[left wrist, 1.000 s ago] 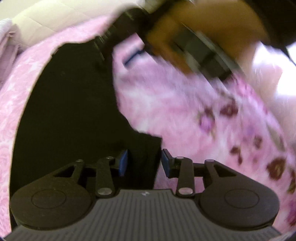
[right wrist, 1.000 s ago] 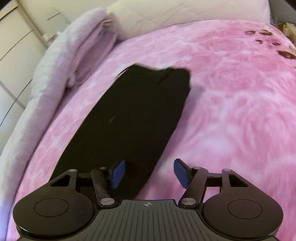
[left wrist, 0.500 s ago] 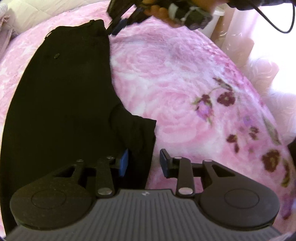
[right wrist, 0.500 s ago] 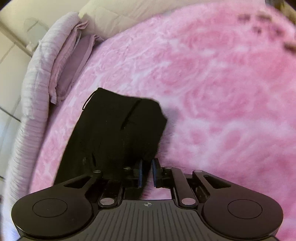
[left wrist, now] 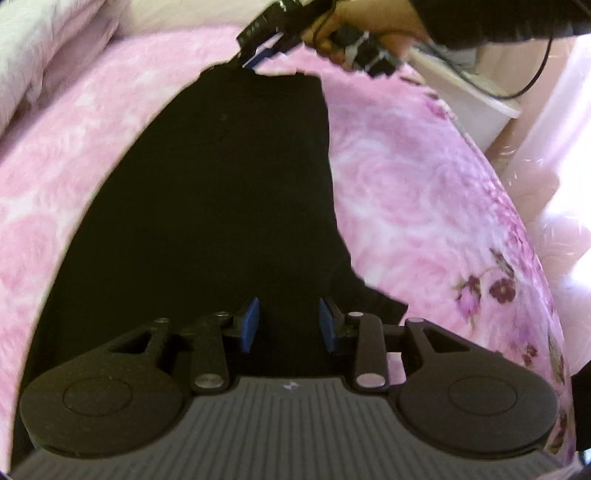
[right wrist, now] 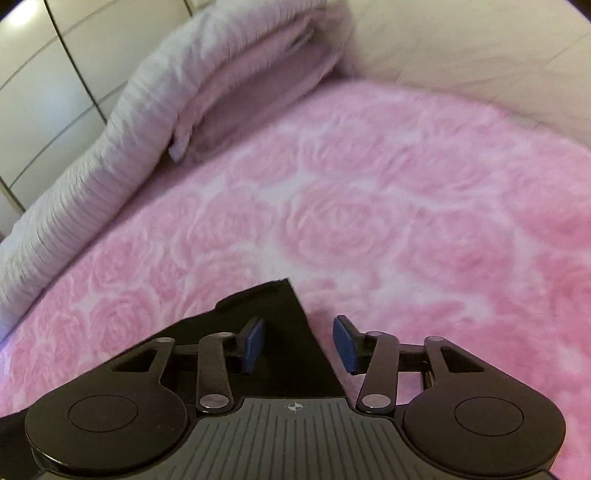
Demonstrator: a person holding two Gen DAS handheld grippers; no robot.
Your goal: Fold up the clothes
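Observation:
A black garment [left wrist: 221,184] lies spread lengthwise on the pink rose bedspread [left wrist: 424,203]. My left gripper [left wrist: 290,325] hovers over its near end. The blue pads [left wrist: 251,325] stand apart with black cloth under and between them, not pinched. A small flap [left wrist: 373,295] sticks out to the right of the fingers. At the garment's far end, a hand [left wrist: 369,22] holds my right gripper [left wrist: 258,55]. In the right wrist view that gripper [right wrist: 299,345] has its jaws opening. A pointed corner of the black cloth [right wrist: 288,332] lies between them, beside the left pad and unpressed.
A folded grey-lilac blanket [right wrist: 129,129] runs along the bed's left side, with a cream padded headboard [right wrist: 461,55] behind it. Cupboard doors [right wrist: 37,74] stand at far left. A white bin [left wrist: 472,99] and a black cable [left wrist: 532,81] sit past the bed's right edge.
The right gripper travelled to the garment's far end, closed there, and its jaws now stand apart. The left gripper slid left over the cloth, so the flap now lies right of its fingers.

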